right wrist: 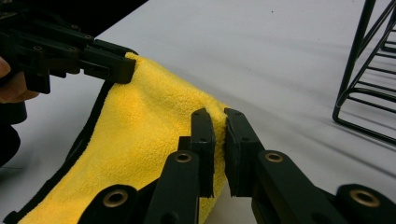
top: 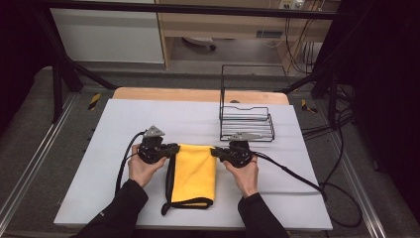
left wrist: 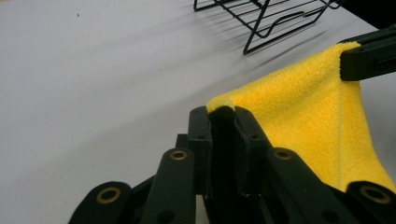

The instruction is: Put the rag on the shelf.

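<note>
both forearms forward, each hand-held gripper (top: 174,148) (top: 214,151) clamped on yellow cloth's (top: 194,171) seemingly raised far corners

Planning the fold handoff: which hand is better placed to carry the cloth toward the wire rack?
Right. The right gripper pinches the yellow cloth corner nearer the wire rack; the left gripper holds the far corner. Probably both must move together.

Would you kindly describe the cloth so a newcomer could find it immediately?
On the grey table, before the black wire rack, lies a yellow cloth with black trim. The left gripper and right gripper pinch its far corners; nothing else is yellow.
</note>
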The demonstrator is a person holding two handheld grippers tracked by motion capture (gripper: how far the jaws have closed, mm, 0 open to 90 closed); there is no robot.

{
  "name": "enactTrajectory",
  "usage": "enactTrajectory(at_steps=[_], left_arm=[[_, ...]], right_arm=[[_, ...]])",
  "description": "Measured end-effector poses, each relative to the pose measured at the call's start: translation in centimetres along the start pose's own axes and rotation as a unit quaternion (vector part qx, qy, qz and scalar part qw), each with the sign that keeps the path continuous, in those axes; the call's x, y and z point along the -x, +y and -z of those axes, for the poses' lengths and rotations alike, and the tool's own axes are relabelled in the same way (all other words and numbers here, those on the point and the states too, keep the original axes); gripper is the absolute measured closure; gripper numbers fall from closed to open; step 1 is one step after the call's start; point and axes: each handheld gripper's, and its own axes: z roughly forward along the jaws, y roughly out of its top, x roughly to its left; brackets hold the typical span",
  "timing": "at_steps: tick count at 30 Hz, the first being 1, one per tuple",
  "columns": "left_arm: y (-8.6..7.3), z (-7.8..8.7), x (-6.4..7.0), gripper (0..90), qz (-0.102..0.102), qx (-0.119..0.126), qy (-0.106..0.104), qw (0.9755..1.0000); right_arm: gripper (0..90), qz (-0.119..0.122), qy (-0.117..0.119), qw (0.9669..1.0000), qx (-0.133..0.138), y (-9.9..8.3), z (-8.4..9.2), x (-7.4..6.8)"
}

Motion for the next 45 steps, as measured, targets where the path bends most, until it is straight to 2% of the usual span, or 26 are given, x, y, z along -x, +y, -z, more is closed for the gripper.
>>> enactTrajectory(at_steps=[3, 6, 11, 16, 23, 31, 45], left_arm=[[0.0, 0.8, 0.4, 78.5, -0.004, 0.01, 0.0, 0.9999], [0.1, 1.6, 0.6, 78.5, -0.01, 0.017, 0.004, 0.9998], [0.3, 2.7, 0.8, 78.5, -0.012, 0.034, 0.004, 0.9993], [0.7, 3.5, 1.4, 78.5, -0.013, 0.052, 0.004, 0.9986], [1.4, 4.7, 2.3, 78.5, -0.02, 0.076, 0.008, 0.9969], [2.0, 6.0, 2.9, 78.5, -0.028, 0.107, 0.015, 0.9937], [3.4, 8.0, 4.6, 78.5, -0.056, 0.162, 0.022, 0.985]], right_arm=[[83.6, 0.006, 0.004, 1.0, 0.007, 0.2, 0.4, -0.3], [83.6, 0.023, 0.003, 0.9997, 0.009, 0.7, 0.7, -0.9], [83.7, 0.031, 0.014, 0.9993, 0.018, 1.4, 1.5, -1.6], [83.7, 0.048, 0.011, 0.9983, 0.03, 2.0, 2.2, -2.1], [83.7, 0.055, 0.011, 0.9972, 0.049, 2.7, 3.2, -2.4], [83.8, 0.083, 0.011, 0.9934, 0.078, 3.9, 4.3, -3.4], [83.8, 0.111, 0.007, 0.9863, 0.122, 5.5, 6.7, -4.6]])
